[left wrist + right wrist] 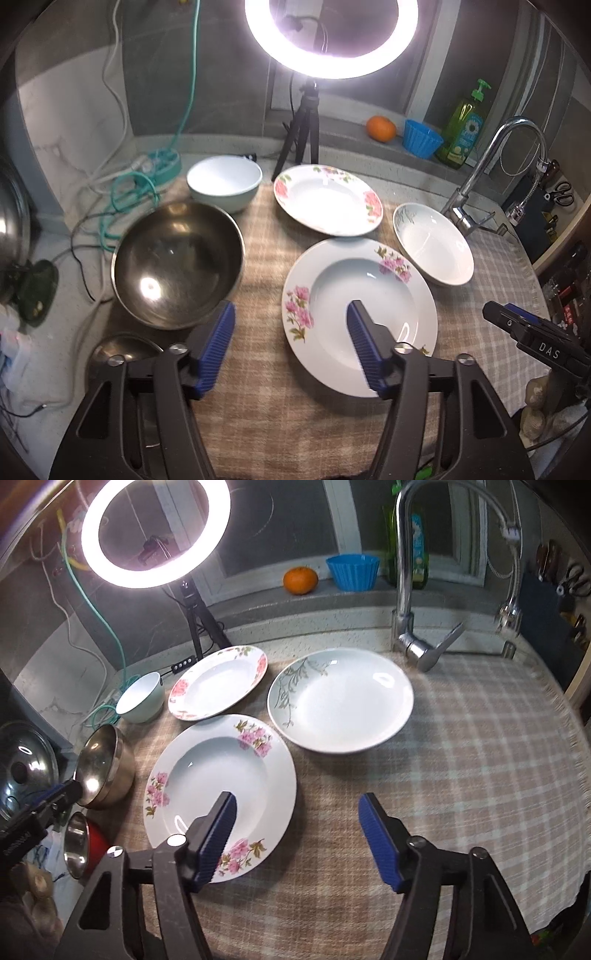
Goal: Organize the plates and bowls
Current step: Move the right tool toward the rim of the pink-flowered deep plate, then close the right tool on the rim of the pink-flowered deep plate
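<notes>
Both tools hang over the cloth-covered bench point(461, 738). My left tool point(291, 347) and right tool point(297, 834) stand parted, grasping nothing; each straddles one rim of the near pink-flowered plate point(221, 797), pads clear of it. Beyond it lie a red-flowered plate point(218, 683), a leaf-patterned dish point(340, 701), a pale bowl point(223, 182) and a steel bowl point(177, 262). I judge the china stiff, glazed, slippery and breakable, best pinched at the raised rim. Legible writing: "DAS" on the right tool's body.
</notes>
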{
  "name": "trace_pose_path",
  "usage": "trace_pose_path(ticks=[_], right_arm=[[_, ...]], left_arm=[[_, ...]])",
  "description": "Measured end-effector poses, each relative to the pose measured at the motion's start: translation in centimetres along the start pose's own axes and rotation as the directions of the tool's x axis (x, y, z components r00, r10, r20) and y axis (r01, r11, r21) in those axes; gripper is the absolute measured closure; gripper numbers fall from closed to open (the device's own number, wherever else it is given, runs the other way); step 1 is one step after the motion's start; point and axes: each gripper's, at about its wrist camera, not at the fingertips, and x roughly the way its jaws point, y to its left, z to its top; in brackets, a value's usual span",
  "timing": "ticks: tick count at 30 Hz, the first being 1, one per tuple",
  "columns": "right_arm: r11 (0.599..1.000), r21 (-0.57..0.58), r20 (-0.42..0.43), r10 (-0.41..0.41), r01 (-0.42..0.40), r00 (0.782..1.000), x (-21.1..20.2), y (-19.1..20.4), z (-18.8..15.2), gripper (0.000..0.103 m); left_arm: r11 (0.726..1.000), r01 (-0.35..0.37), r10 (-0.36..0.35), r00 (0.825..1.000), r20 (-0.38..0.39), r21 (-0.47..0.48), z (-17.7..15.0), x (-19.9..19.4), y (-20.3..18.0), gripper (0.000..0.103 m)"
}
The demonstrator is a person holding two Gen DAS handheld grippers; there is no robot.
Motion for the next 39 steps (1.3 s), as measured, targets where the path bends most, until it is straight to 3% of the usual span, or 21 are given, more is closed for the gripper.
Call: trace_pose_path(ticks=[5,14,27,29,39], right_arm=[[0.998,0.043,-0.048,0.055,-0.053,0.997,1.2,-0.7,-0.1,0.054],[0.979,0.136,-0.132,0.171,-0.153,0.976,4.2,-2.1,-0.1,0.066],[0.963,0.211,-0.2,0.211,-0.169,0.957,7.8,-3.8,0.2,0.071],[0.962,0.215,-0.202,0.213,-0.169,0.956,8.0,-3.9,0.2,0.072],[0.954,0.24,-0.225,0.237,-0.182,0.945,9.3,-4.2,0.3,0.08]], left_arm=[[0.997,0.06,-0.063,0.995,-0.072,-0.043,-0.4,1.6,0.7,0.061],[0.984,0.131,-0.152,0.969,-0.193,-0.121,-0.8,4.6,1.3,0.067],[0.983,0.101,-0.136,0.962,-0.236,-0.156,-0.3,6.9,1.8,0.067],[0.983,0.095,-0.131,0.962,-0.241,-0.156,-0.2,7.2,1.9,0.074],[0.98,0.09,-0.137,0.951,-0.277,-0.177,-0.3,8.4,1.9,0.075]])
